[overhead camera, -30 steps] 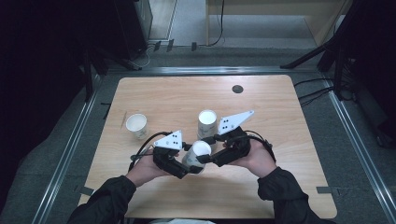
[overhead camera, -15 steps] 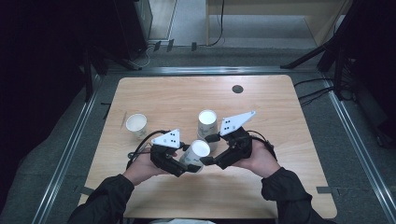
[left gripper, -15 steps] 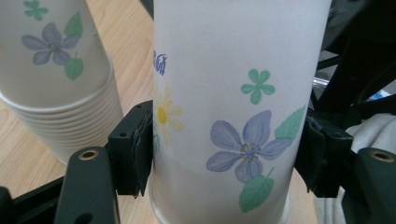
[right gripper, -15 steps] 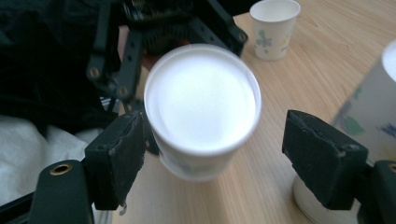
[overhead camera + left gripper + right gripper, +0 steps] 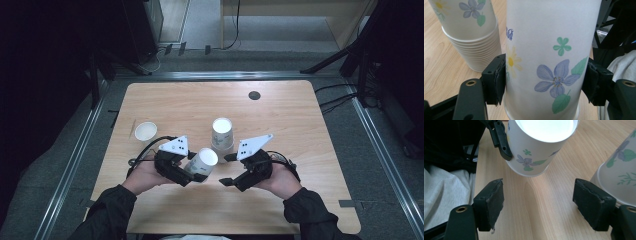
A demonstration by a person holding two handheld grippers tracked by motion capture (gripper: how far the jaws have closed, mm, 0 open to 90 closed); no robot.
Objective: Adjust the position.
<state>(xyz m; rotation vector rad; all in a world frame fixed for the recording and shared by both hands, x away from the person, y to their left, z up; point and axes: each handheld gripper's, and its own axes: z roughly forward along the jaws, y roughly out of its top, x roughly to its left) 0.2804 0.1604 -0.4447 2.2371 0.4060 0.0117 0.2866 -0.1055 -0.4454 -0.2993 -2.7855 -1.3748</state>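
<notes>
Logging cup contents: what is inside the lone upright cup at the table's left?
The upright cup shows a plain white interior with nothing visible in it from the high view; its near inner wall is hidden by the rim.

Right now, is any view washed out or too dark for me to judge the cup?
Right gripper view: the held cup's base is blown out to plain white glare, while its flowered wall stays readable. Left gripper view: evenly lit and sharp on the cup and the stack of cups. High view: the table is well lit, the floor at the left is near black.
</notes>
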